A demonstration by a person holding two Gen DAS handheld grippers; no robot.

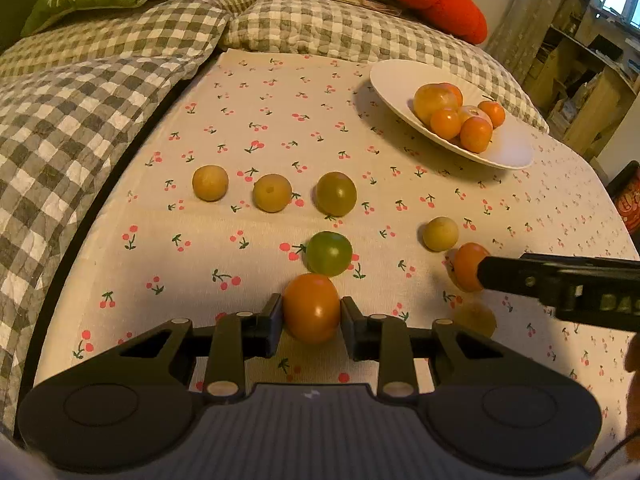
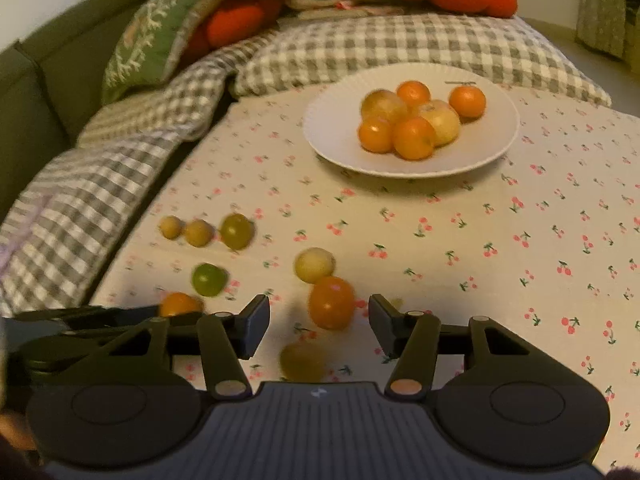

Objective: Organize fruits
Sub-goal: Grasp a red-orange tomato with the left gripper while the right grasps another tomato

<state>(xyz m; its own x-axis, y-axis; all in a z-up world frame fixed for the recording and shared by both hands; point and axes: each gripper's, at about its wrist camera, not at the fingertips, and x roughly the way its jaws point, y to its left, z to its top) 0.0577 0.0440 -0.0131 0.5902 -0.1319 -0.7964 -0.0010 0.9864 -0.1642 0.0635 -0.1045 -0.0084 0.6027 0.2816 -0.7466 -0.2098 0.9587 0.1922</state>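
My left gripper [image 1: 312, 314] is shut on an orange fruit [image 1: 310, 300] that rests on the cherry-print cloth [image 1: 248, 112]; both pads touch its sides. In the right wrist view a second orange fruit [image 2: 331, 307] sits between the fingers of my right gripper [image 2: 318, 314], which is open with a gap on each side. A pale yellow fruit [image 2: 314, 265] lies just beyond it, and a blurred yellowish one [image 2: 301, 360] lies under the gripper. A white plate [image 2: 320, 128] at the back holds several orange and yellow fruits.
Three yellow-green fruits [image 1: 272, 193] lie in a row mid-cloth, with a green one [image 1: 329, 253] just ahead of my left gripper. Checked grey cushions [image 1: 80, 92] border the cloth on the left and at the back. Wooden shelves [image 1: 580, 80] stand at the far right.
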